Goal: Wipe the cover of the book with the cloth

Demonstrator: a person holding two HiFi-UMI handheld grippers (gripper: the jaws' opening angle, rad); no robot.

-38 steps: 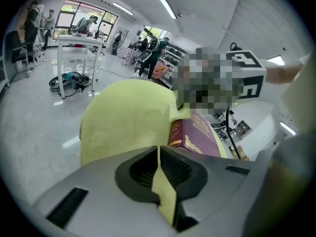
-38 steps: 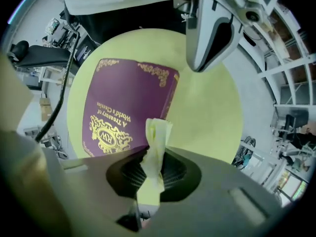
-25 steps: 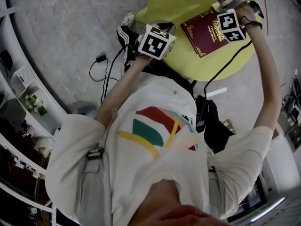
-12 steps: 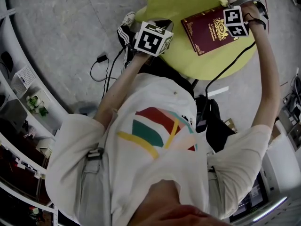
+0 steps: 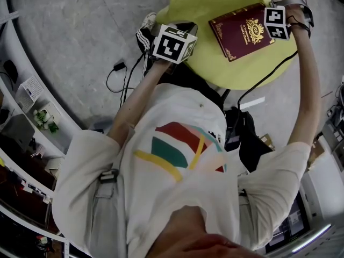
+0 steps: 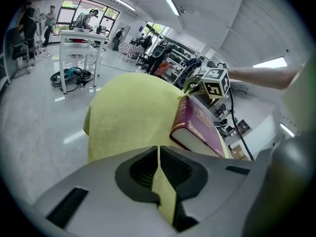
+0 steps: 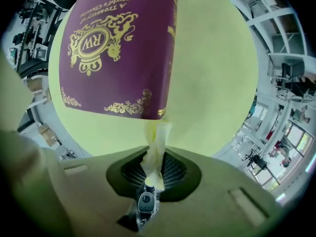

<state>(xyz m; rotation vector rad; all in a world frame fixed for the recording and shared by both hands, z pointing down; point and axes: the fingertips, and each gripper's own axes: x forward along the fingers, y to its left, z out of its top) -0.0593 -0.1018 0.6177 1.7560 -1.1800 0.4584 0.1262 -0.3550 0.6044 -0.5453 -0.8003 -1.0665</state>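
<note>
Looking down through the head camera, I saw the yellow-green cloth as the biggest thing in play. It was spread over a rounded support that it hid completely, with its edge hanging toward the grey floor. The nap looked soft and slightly fuzzy, and it was plain all over.

On top of it lay the book, flat and cover up, on the right-hand part of the cloth. It was a thick maroon hardback. From the left gripper view I could see its pale page block and gold marks down the spine. The cover carried a gold crest with the letters RW, gold scrollwork in the corners and a line of gold title print.

My left gripper sat at the near edge of the cloth, well apart from the book, its jaws clamped together with a thin strip of cloth pinched between them. My right gripper was clenched on a bunched fold of the same cloth, just beside the book's near corner.
</note>
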